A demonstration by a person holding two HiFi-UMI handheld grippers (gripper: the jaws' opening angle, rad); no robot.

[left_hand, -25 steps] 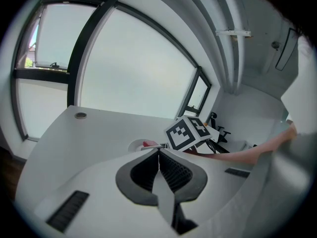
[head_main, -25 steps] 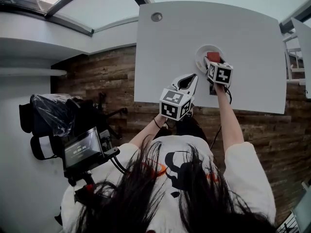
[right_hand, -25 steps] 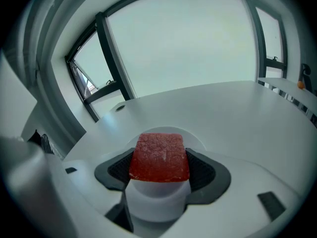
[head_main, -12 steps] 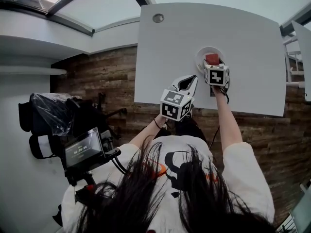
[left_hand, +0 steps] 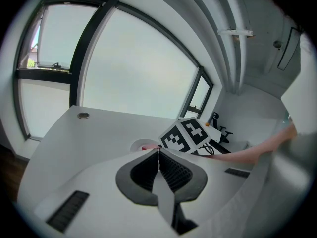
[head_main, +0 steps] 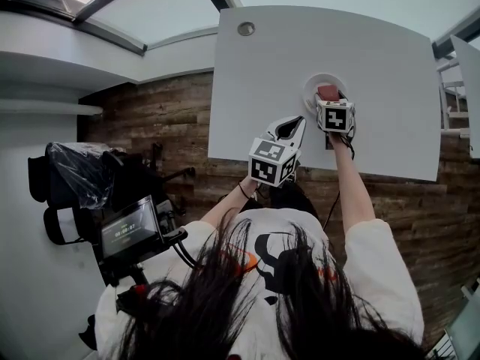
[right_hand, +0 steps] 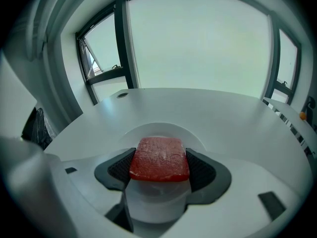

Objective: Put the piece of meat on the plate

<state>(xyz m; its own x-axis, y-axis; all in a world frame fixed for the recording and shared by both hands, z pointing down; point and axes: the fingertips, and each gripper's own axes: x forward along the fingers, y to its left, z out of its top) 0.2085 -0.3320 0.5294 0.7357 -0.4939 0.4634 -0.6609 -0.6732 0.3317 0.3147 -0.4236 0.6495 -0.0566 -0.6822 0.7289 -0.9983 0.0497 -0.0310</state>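
Observation:
A red slab of meat (right_hand: 159, 157) sits between the ribbed pads of my right gripper (right_hand: 159, 166), which is shut on it. The meat (head_main: 328, 91) hangs just over the small white plate (head_main: 310, 85) near the middle of the white table; the plate's rim (right_hand: 157, 128) shows right behind and under it. I cannot tell whether meat and plate touch. My left gripper (head_main: 298, 119) hovers over the table's front part, left of the plate, shut with its fingertips together and nothing between them (left_hand: 158, 149). From there the plate (left_hand: 137, 145) peeks out beyond the right gripper's marker cube.
The white table (head_main: 375, 43) has a round metal grommet (head_main: 246, 28) at its far left. Its front edge (head_main: 322, 165) runs just before the person's arms. A bag and a camera rig with a screen (head_main: 129, 229) stand on the floor at the left.
The right gripper has shifted slightly left and turned, bringing the meat squarely over the plate. The left gripper has stayed in place.

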